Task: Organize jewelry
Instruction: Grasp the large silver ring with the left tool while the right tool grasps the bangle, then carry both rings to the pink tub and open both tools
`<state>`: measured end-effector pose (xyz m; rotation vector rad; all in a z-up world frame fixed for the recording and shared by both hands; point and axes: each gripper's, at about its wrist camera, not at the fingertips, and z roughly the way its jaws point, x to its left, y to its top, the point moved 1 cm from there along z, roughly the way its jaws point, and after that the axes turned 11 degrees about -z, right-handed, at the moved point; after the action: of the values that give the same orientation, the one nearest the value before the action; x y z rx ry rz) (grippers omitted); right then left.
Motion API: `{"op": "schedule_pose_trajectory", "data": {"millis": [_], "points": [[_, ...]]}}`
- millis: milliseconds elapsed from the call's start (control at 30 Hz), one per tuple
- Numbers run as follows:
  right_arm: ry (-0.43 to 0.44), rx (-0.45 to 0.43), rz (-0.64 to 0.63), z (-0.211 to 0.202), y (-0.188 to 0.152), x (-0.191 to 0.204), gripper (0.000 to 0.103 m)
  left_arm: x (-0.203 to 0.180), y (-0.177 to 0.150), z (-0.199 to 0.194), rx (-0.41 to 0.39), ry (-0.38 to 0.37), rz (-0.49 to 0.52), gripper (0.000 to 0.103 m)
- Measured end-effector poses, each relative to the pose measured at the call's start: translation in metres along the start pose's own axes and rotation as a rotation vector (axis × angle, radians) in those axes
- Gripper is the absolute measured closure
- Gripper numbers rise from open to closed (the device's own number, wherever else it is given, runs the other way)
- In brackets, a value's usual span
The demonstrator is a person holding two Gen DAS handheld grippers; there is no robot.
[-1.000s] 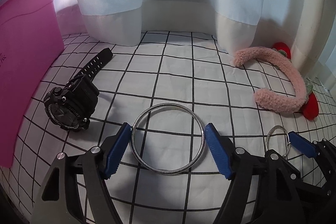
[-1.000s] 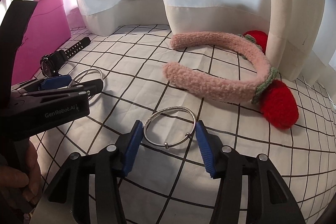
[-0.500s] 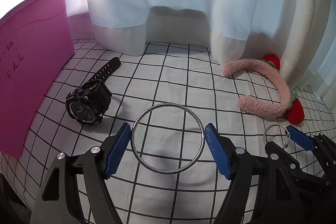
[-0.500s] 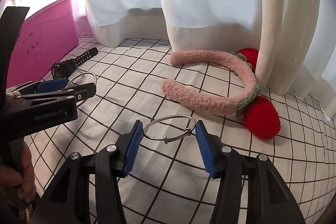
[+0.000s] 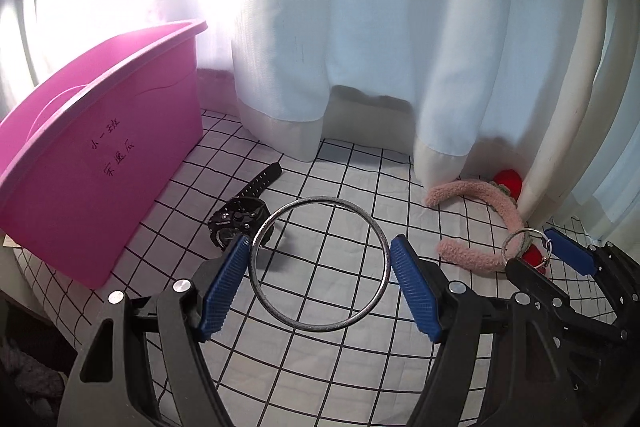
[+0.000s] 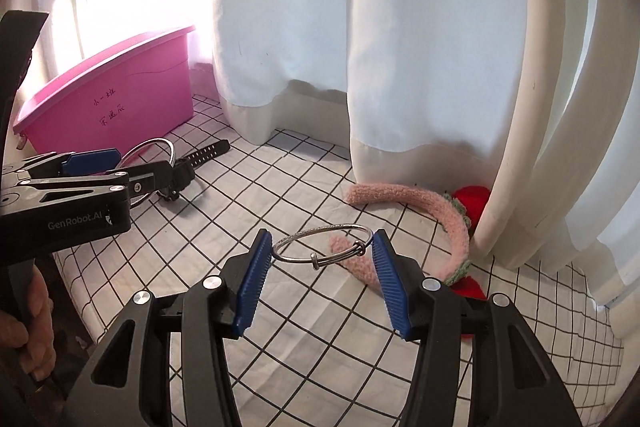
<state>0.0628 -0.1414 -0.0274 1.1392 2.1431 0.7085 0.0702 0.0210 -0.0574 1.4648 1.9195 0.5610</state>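
Note:
My left gripper [image 5: 319, 279] is shut on a large plain silver bangle [image 5: 376, 231], held across its width above the checked cloth. My right gripper [image 6: 320, 259] is shut on a smaller silver bangle [image 6: 304, 234] with sliding knots, also lifted off the cloth. The right gripper and its bangle show at the right of the left wrist view [image 5: 520, 235]. The left gripper with the large bangle [image 6: 168, 147] shows at the left of the right wrist view. A black wristwatch [image 5: 236, 217] lies on the cloth just beyond the left gripper.
A pink plastic bin [image 5: 100, 163] with handwriting stands at the left, open at the top. A pink fuzzy headband [image 6: 436, 215] with red strawberry ends lies at the right by the white curtain [image 5: 400, 27]. The black-and-white checked cloth [image 5: 344, 187] covers the surface.
Both grippers have risen off the cloth with their bangles held. The views have pulled up and back, so the pink bin and more curtain now show.

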Motion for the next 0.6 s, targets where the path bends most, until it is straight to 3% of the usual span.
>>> {"op": "schedule_pose_trajectory", "data": {"millis": [300,600], "points": [[0.092,-0.140,-0.128,-0.022,0.079,0.023,0.053,0.037,0.038,-0.065,-0.120,0.102,-0.101,0.032],[0.154,-0.223,-0.190,-0.017,0.161,0.080,0.053,0.099,0.091,-0.095,-0.202,0.147,-0.145,0.032]]}}
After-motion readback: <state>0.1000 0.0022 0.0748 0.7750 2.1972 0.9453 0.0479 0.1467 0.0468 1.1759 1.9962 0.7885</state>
